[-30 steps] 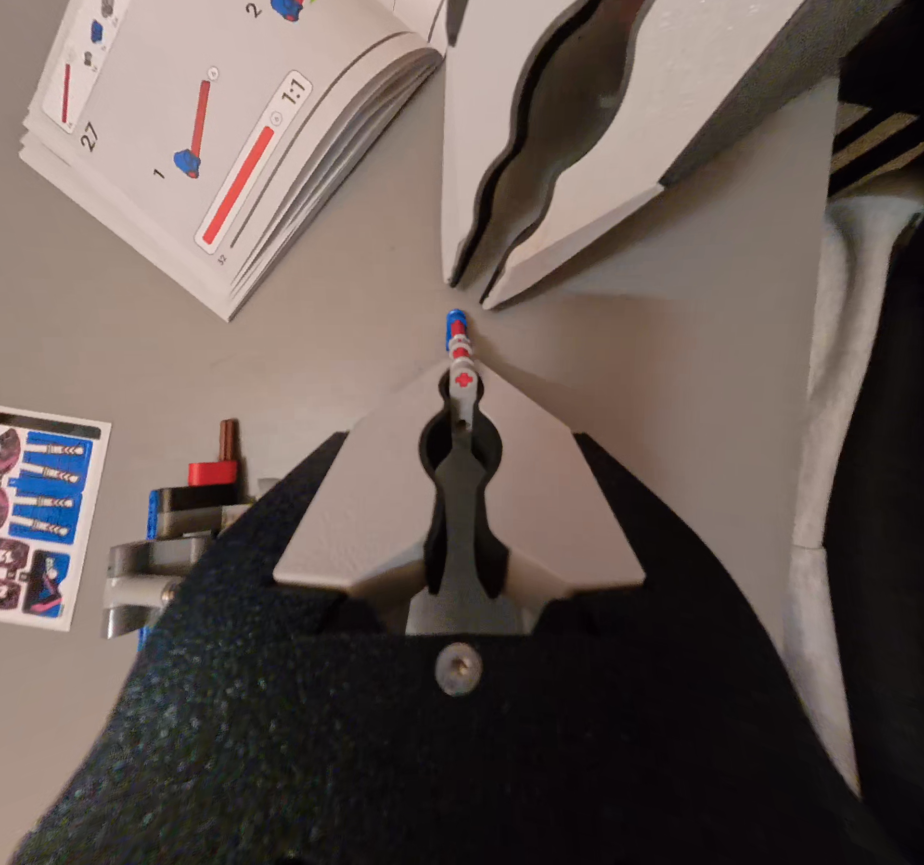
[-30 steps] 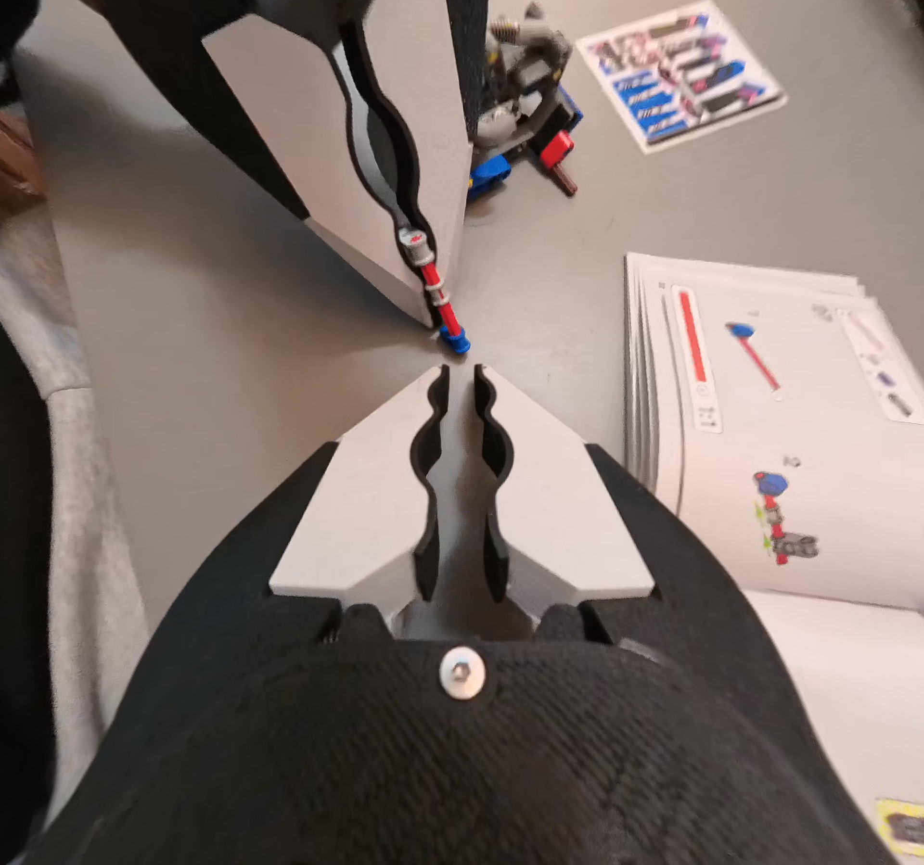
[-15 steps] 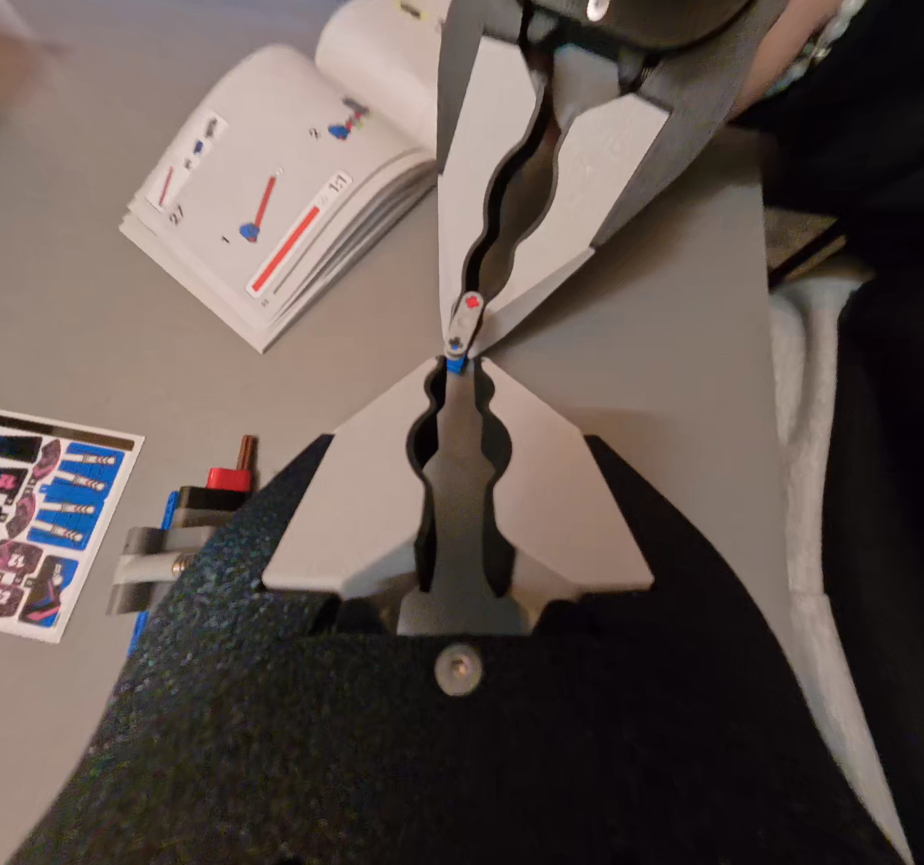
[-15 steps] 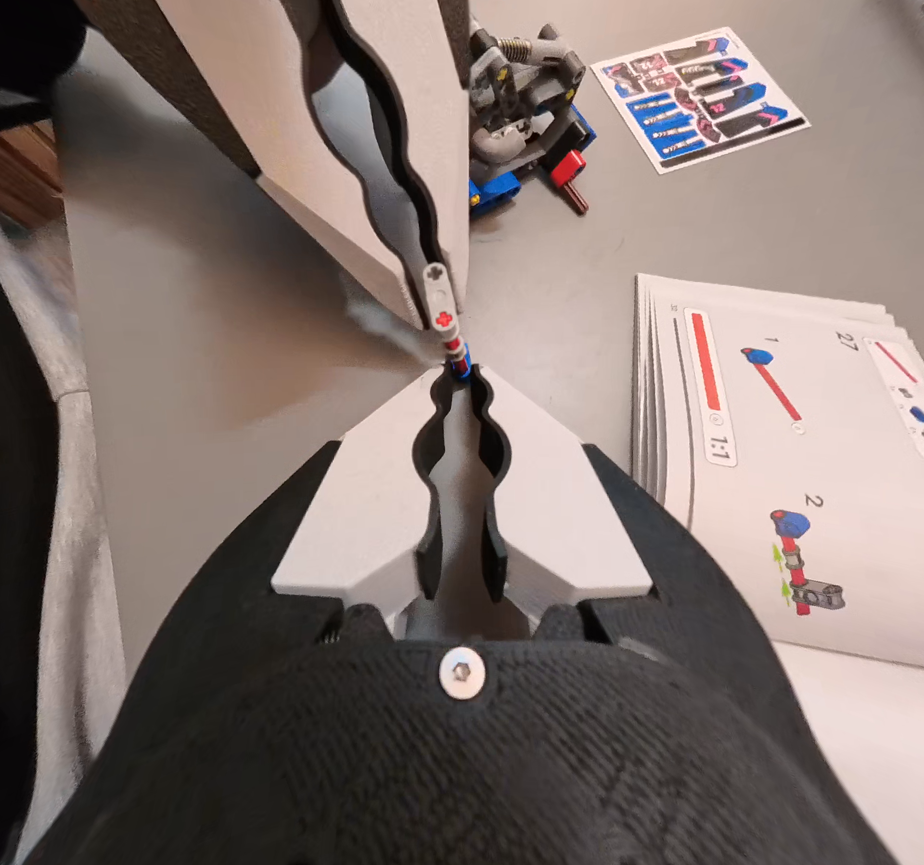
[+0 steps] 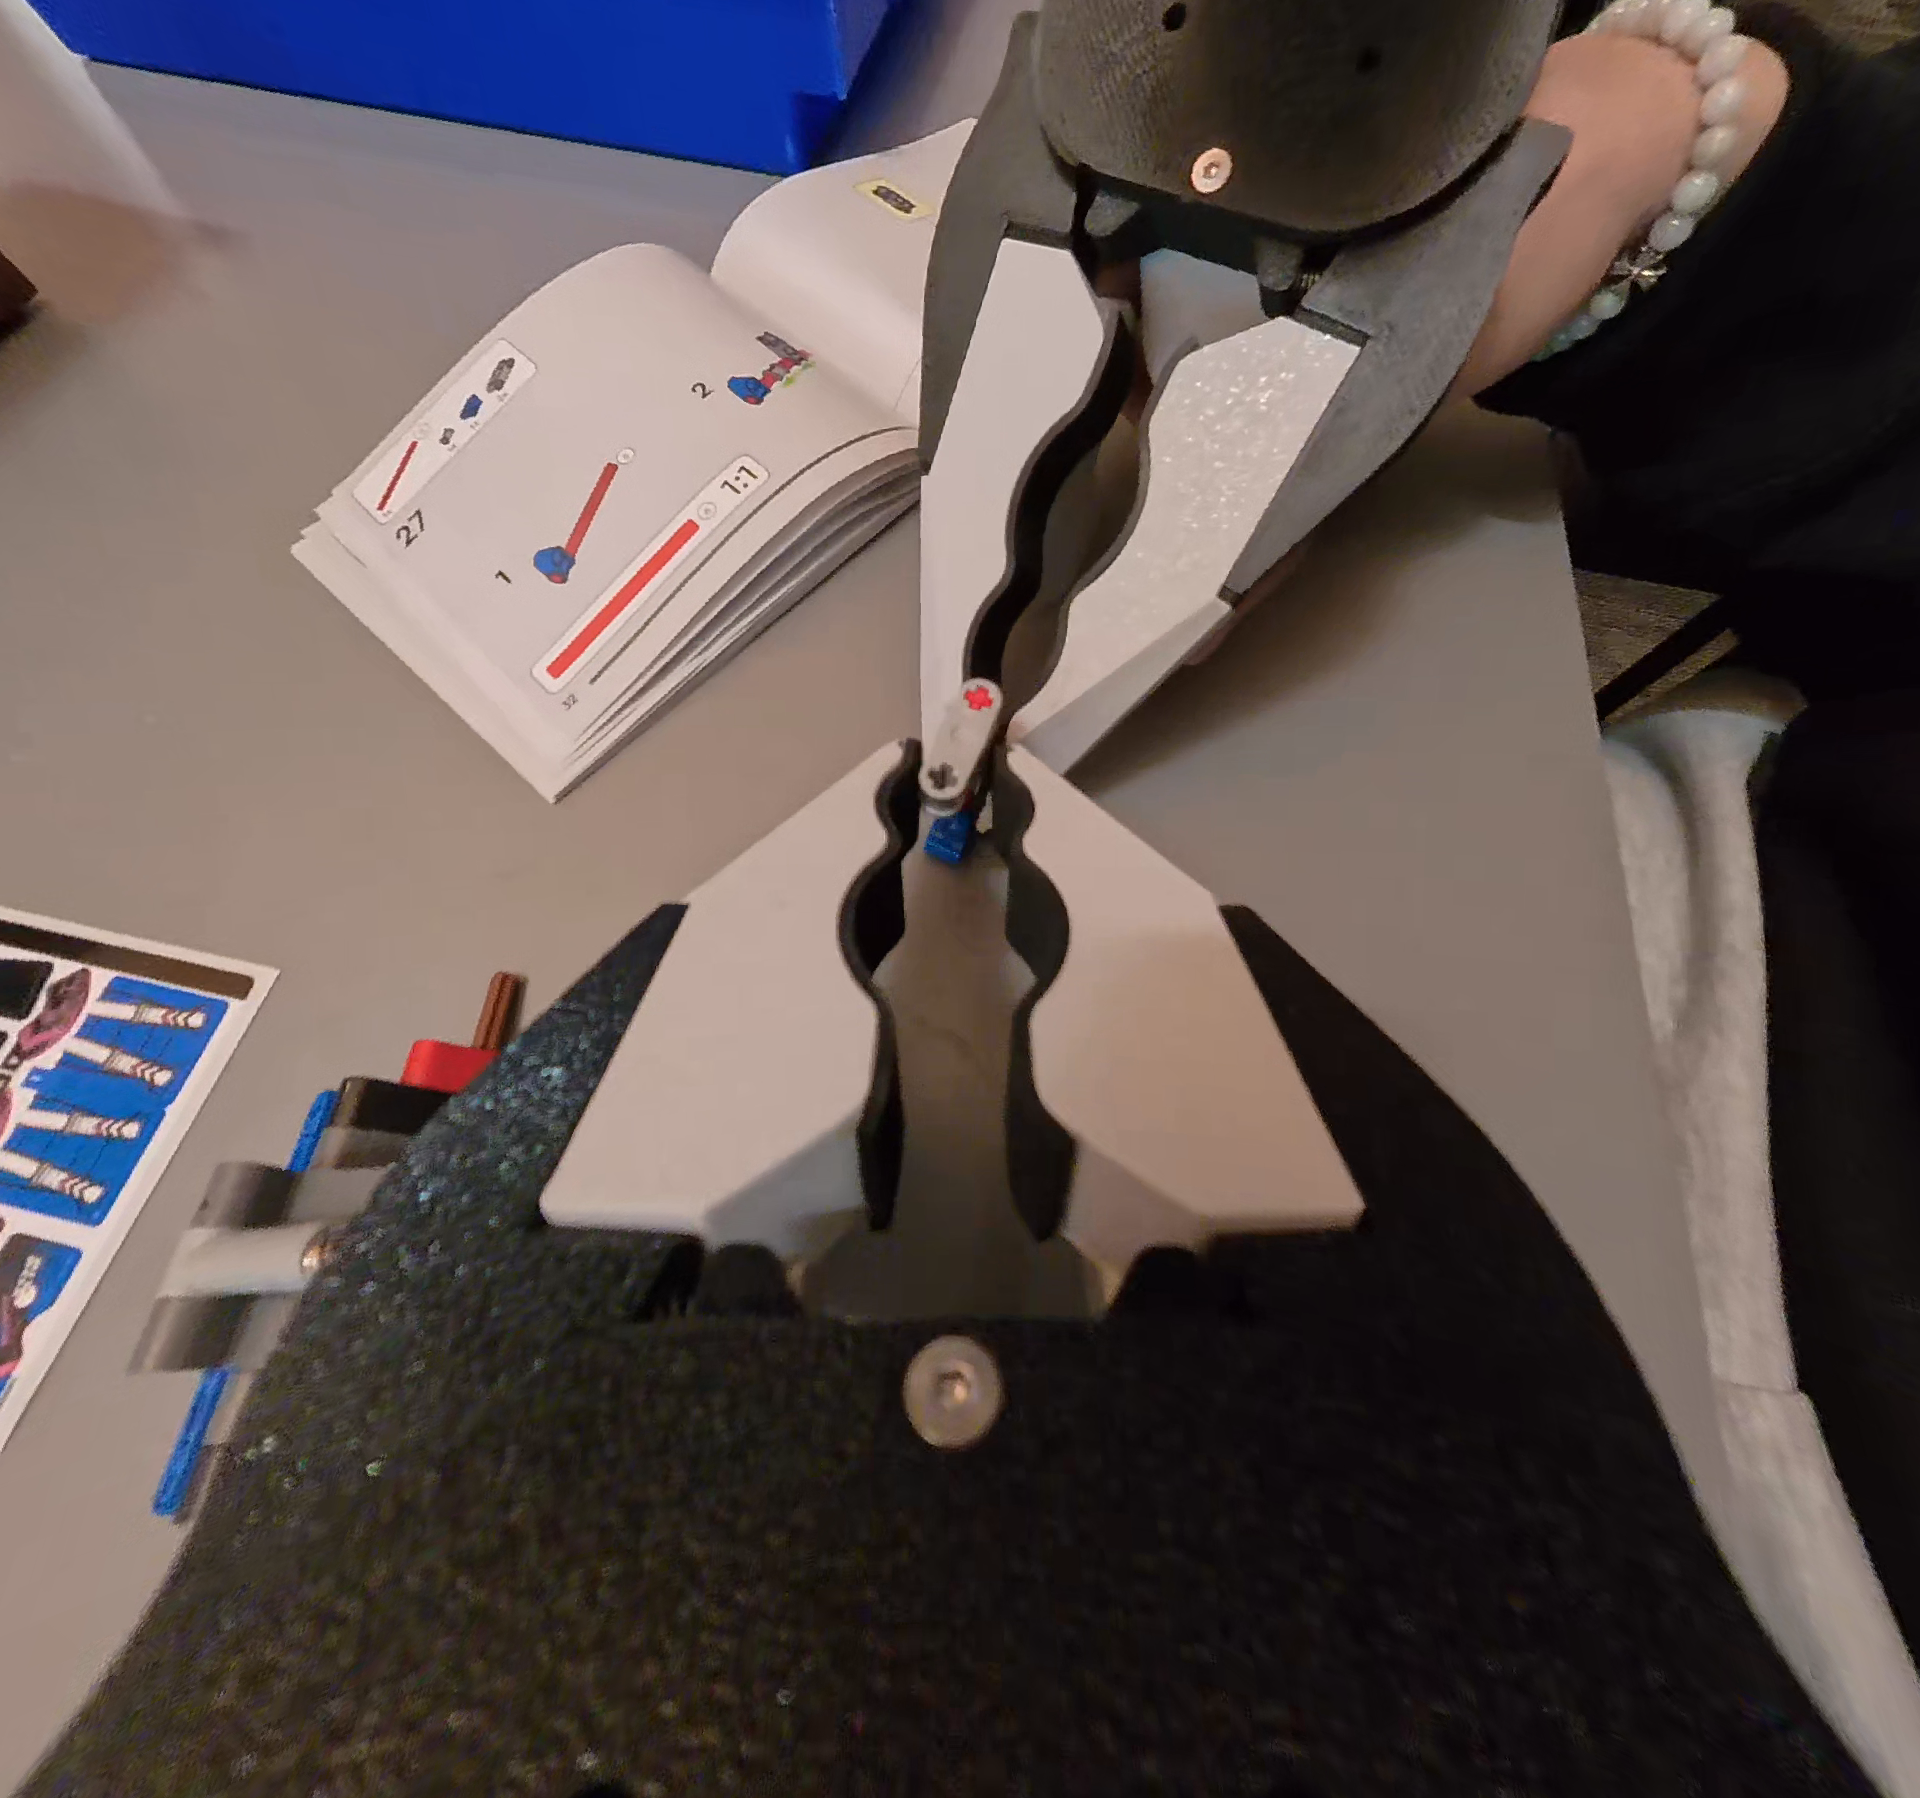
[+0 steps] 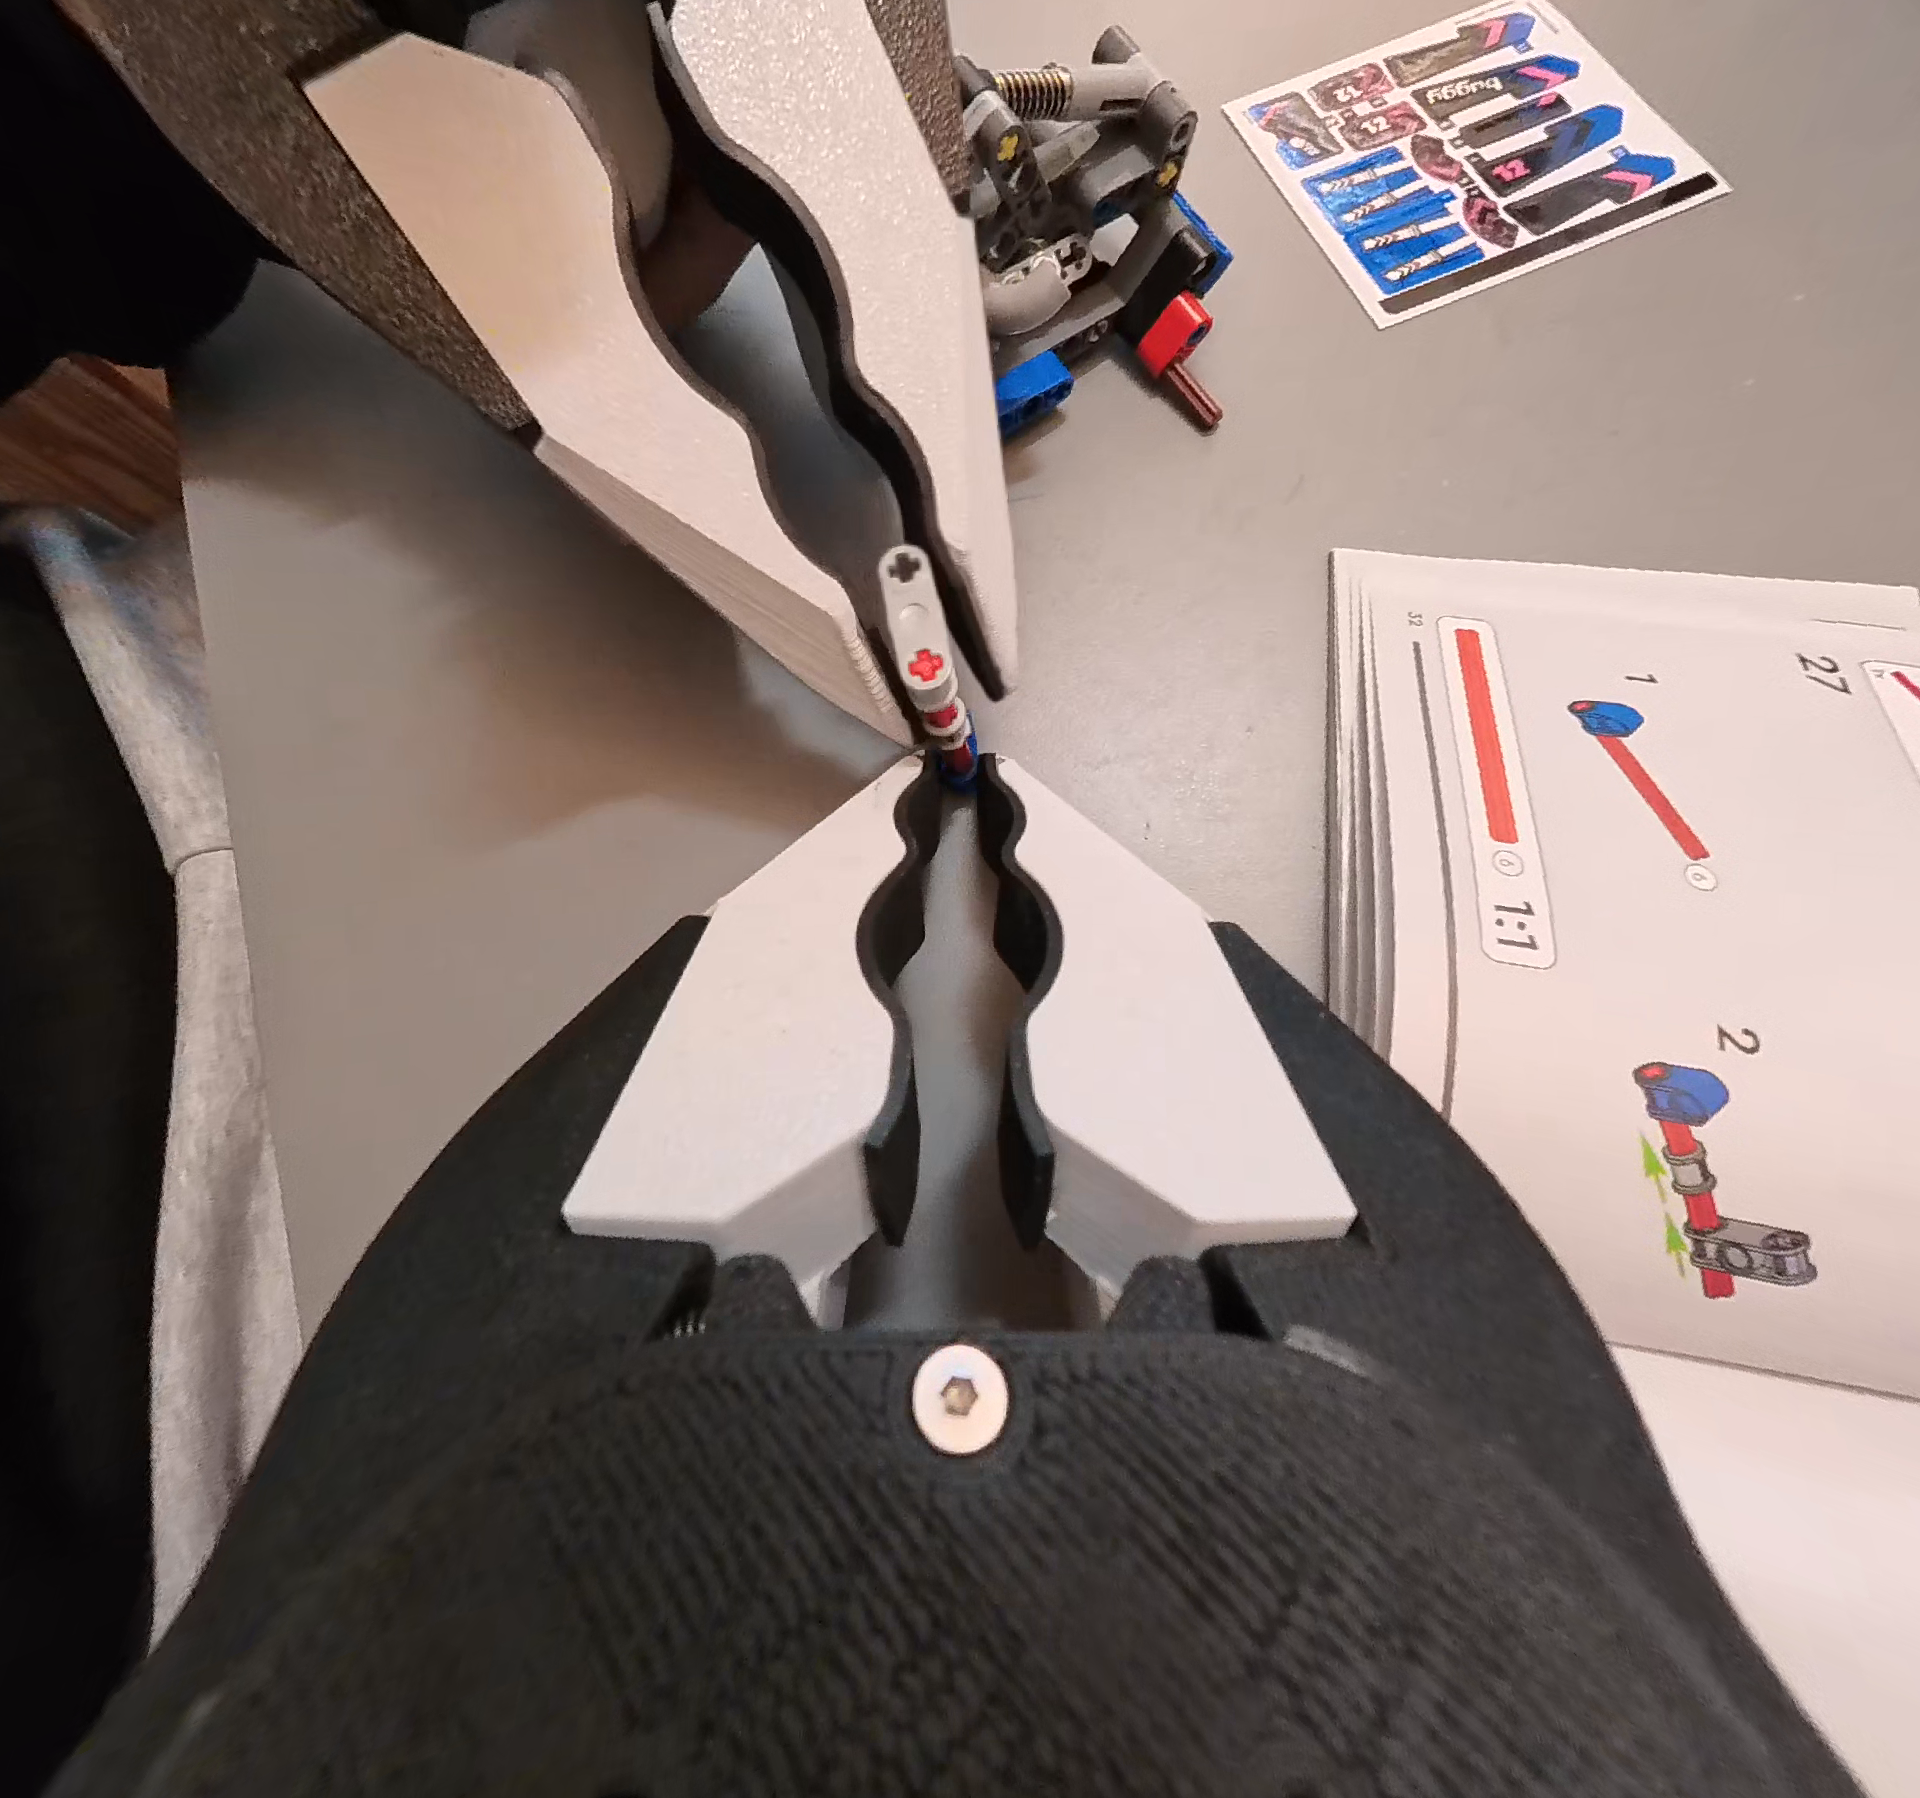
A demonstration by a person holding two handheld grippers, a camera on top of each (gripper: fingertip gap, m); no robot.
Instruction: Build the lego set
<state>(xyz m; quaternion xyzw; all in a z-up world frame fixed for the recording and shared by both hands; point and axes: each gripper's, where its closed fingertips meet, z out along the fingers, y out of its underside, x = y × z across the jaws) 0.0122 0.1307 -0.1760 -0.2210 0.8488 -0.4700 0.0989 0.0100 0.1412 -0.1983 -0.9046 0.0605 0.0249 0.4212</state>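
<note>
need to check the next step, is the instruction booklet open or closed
Open: the instruction booklet lies on the grey table with its pages spread, build diagrams facing up.

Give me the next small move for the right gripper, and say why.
Probably squeeze the right gripper firmly onto the blue end of the red axle. That end sits between its tips, and the left gripper pinches the grey liftarm at the other end. Whether the right one grips yet is unclear.
</note>
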